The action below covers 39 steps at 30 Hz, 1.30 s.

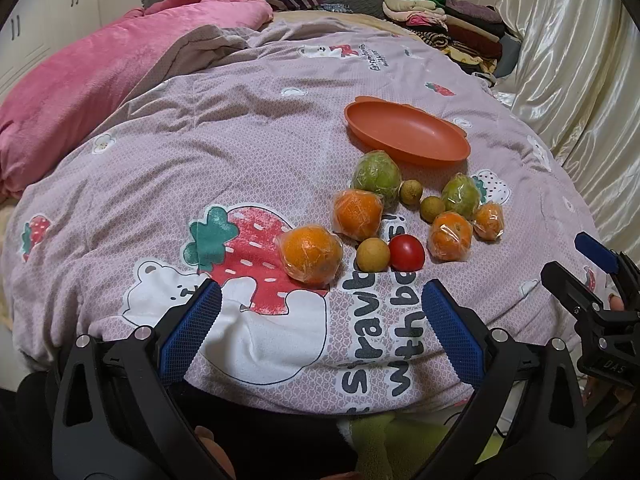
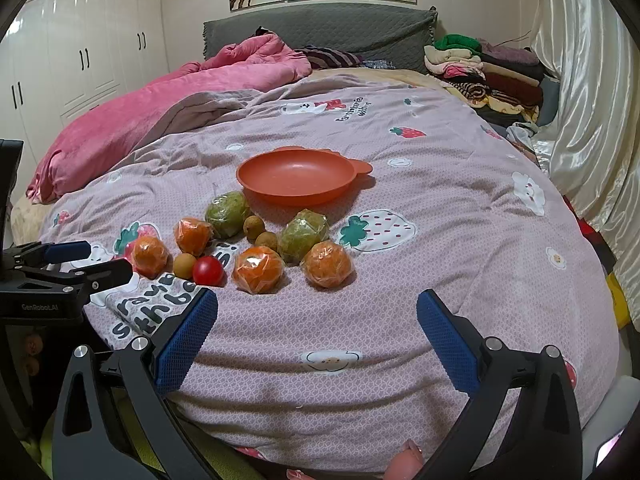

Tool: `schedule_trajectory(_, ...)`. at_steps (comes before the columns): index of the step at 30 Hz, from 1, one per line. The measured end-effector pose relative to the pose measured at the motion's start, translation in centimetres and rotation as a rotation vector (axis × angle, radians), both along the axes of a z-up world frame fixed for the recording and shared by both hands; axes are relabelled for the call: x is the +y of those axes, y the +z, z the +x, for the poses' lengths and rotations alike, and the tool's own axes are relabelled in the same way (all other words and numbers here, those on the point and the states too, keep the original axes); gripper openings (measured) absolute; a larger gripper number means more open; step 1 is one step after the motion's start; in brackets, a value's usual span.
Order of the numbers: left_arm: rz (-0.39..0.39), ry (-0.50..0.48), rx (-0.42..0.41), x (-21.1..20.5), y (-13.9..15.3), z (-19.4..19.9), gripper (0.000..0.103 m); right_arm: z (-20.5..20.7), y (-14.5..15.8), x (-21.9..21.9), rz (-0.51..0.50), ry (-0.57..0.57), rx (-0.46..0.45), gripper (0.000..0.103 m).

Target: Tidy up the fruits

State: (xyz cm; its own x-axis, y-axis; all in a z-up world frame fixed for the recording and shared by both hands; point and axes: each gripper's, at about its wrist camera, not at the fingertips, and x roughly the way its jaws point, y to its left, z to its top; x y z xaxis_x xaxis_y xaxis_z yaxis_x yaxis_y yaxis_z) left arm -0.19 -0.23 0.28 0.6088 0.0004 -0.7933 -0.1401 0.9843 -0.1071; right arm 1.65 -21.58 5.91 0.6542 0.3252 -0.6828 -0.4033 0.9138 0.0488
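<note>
An empty orange plate (image 1: 404, 136) (image 2: 296, 176) lies on the pink strawberry-print quilt (image 2: 440, 240). In front of it sit several plastic-wrapped oranges (image 1: 312, 254) (image 2: 258, 270), two wrapped green fruits (image 1: 376, 176) (image 2: 302, 236), three small brown longans (image 1: 372, 255) (image 2: 184, 266) and a red tomato (image 1: 406, 253) (image 2: 208, 271). My left gripper (image 1: 320, 286) (image 2: 92, 262) is open, just short of the nearest orange. My right gripper (image 2: 318, 296) (image 1: 580, 264) is open too, hovering before the right-hand oranges. Neither holds anything.
A pink blanket (image 2: 160, 108) is bunched along the bed's left side. Folded clothes (image 2: 492, 72) are stacked at the back right beside a shiny curtain (image 2: 592, 120). A grey headboard (image 2: 320, 28) and white wardrobe (image 2: 80, 60) stand behind.
</note>
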Motion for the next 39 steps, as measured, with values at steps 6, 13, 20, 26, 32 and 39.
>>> schedule_trajectory(6,0.0,0.001,-0.001,0.05,0.11,0.18,0.095,-0.02,0.05,0.19,-0.005,0.004,-0.006,0.099)
schedule_trajectory(13,-0.002,-0.001,-0.003,0.1,0.05,0.29,0.095,0.02,-0.05,0.37,-0.008,0.01,-0.006,0.099)
schedule_trajectory(20,-0.002,-0.001,-0.006,-0.12,0.14,0.36,0.095,-0.05,0.04,0.49,-0.009,0.01,-0.011,0.099)
schedule_trajectory(26,-0.01,0.0,-0.017,-0.2,0.62,0.28,0.095,0.06,-0.02,0.35,-0.005,0.008,-0.011,0.099)
schedule_trajectory(32,-0.014,-0.004,-0.018,-0.2,0.7,0.19,0.095,-0.08,0.1,0.27,-0.005,0.008,-0.01,0.099)
schedule_trajectory(39,-0.014,-0.003,-0.017,-0.18,0.61,0.12,0.095,-0.06,0.07,0.22,-0.001,0.009,-0.01,0.099)
